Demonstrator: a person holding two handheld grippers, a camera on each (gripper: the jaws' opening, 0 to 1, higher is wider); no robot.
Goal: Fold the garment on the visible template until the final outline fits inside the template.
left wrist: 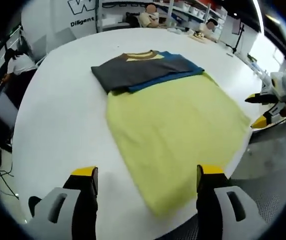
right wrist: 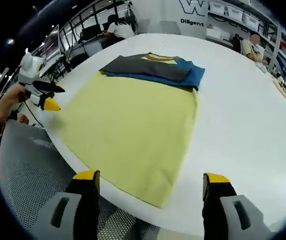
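Left gripper view: the left gripper (left wrist: 147, 180), jaws wide and empty, is hovering over the yellow garment (left wrist: 175, 127) lying on the white table (left wrist: 58, 115), sleeves folded in.

Right gripper view: the right gripper (right wrist: 151, 182), also wide and empty, is facing the hem; gripping both hem corners together should be keeping the fold square.

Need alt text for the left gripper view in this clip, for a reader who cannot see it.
A yellow garment lies flat on a white table, its grey and blue sleeves folded across the far end. The left gripper hangs open over the near hem, and the right gripper sits open at the table's right edge.
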